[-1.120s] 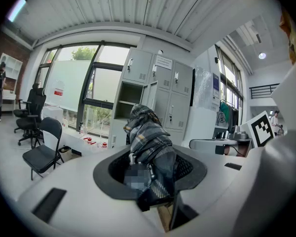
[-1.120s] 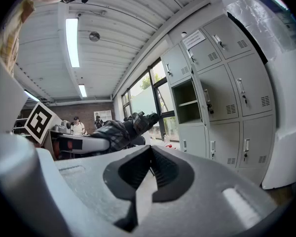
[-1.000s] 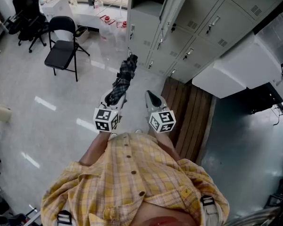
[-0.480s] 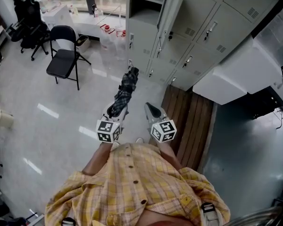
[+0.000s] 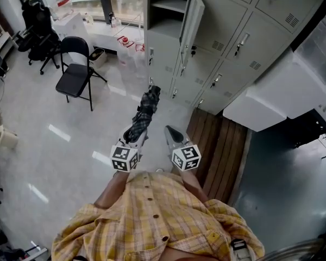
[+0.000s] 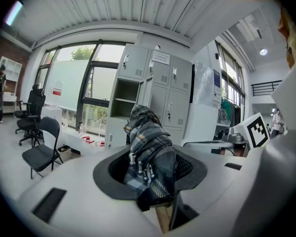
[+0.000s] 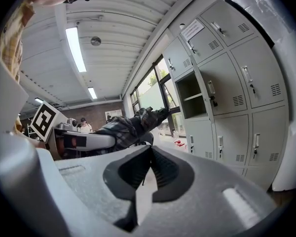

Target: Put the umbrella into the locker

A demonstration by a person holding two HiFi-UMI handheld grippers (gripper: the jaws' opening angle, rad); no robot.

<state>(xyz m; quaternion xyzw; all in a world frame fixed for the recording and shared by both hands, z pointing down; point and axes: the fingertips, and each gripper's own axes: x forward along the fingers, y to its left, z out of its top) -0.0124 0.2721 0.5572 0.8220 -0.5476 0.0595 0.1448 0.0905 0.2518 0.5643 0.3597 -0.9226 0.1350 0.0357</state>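
A folded grey plaid umbrella (image 5: 143, 113) sticks out forward from my left gripper (image 5: 135, 134), whose jaws are shut on its lower end; the umbrella (image 6: 149, 151) fills the gap between them. Its tip points at the grey lockers (image 5: 223, 37). One locker stands with its door (image 5: 191, 15) open, its shelf and inside showing (image 6: 125, 101). My right gripper (image 5: 173, 133) hangs beside the left one, jaws shut with nothing between them. In the right gripper view the umbrella (image 7: 130, 125) shows at the left and the open locker (image 7: 194, 95) ahead.
A black folding chair (image 5: 76, 69) stands on the pale floor at the left. A white low counter (image 5: 106, 29) runs under the window. A wooden bench (image 5: 220, 140) lies before the lockers at the right, beside white wrapped cabinets (image 5: 277, 91). Black office chairs (image 5: 38, 29) stand far left.
Both grippers and the umbrella have drifted a little toward the lockers. The open locker and its door now show larger and lower in the head view. The grips have not changed.
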